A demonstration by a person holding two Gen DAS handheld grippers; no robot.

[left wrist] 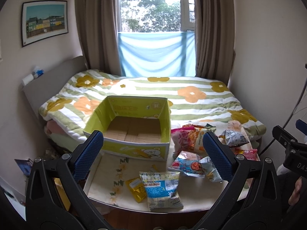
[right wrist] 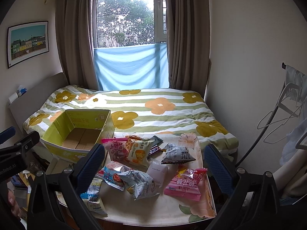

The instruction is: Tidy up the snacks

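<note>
Snacks (right wrist: 142, 172) lie scattered on the near table, right of the empty box (left wrist: 132, 128) meant for them, while left gripper (left wrist: 153, 153) and right gripper (right wrist: 153, 164) hover wide open, holding nothing.

One open yellow-green cardboard box (right wrist: 76, 134) sits far left on the bed, about eleven snack packets (right wrist: 140, 184) lie scattered near and right of it, two brown curtains (right wrist: 74, 38) flank the far window, and one framed picture (right wrist: 27, 43) hangs left.
</note>
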